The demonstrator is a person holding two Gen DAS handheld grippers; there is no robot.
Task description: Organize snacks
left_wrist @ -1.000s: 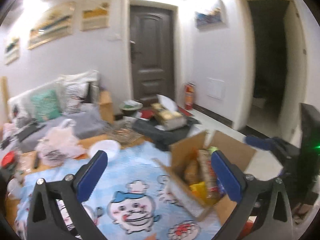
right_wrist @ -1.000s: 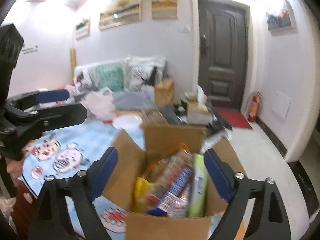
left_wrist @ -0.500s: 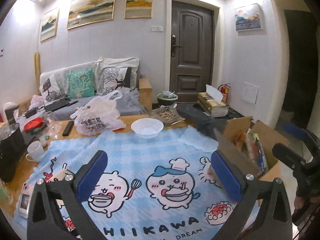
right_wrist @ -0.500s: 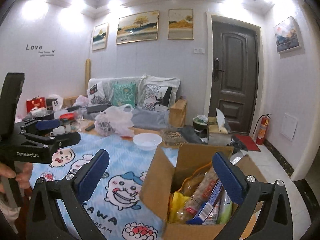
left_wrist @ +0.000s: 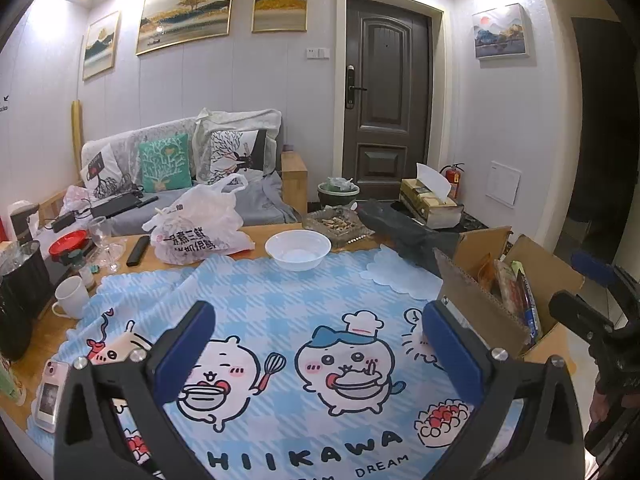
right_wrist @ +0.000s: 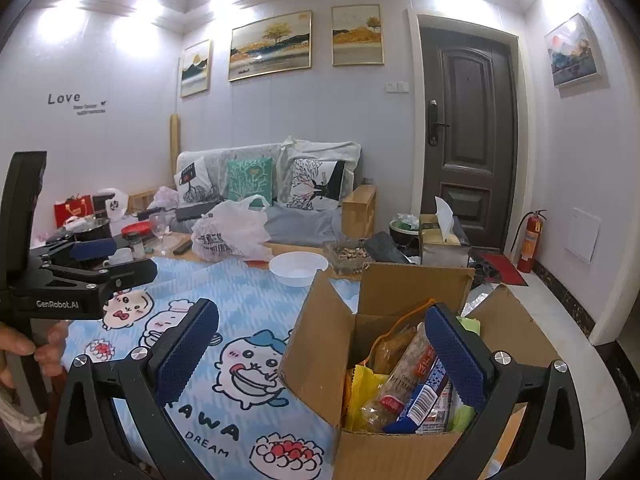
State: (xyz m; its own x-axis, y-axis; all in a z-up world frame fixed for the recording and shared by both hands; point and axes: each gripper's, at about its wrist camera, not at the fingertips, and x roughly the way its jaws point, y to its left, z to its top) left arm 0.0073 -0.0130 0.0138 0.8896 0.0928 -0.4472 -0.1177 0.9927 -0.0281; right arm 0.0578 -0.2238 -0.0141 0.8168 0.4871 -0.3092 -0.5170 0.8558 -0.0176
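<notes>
Left claw [left_wrist: 318,340] hangs spread apart and empty above the cartoon cloth [left_wrist: 280,304] on the bench [left_wrist: 256,236]. At two o'clock the cardboard box [right_wrist: 320,344] holds snack packets [right_wrist: 412,384]; right claw [right_wrist: 320,344] gapes wide over it, gripping nothing.

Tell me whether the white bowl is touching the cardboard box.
Apart. In the left wrist view, a stretch of blue cloth lies between the white bowl and the cardboard box.
</notes>
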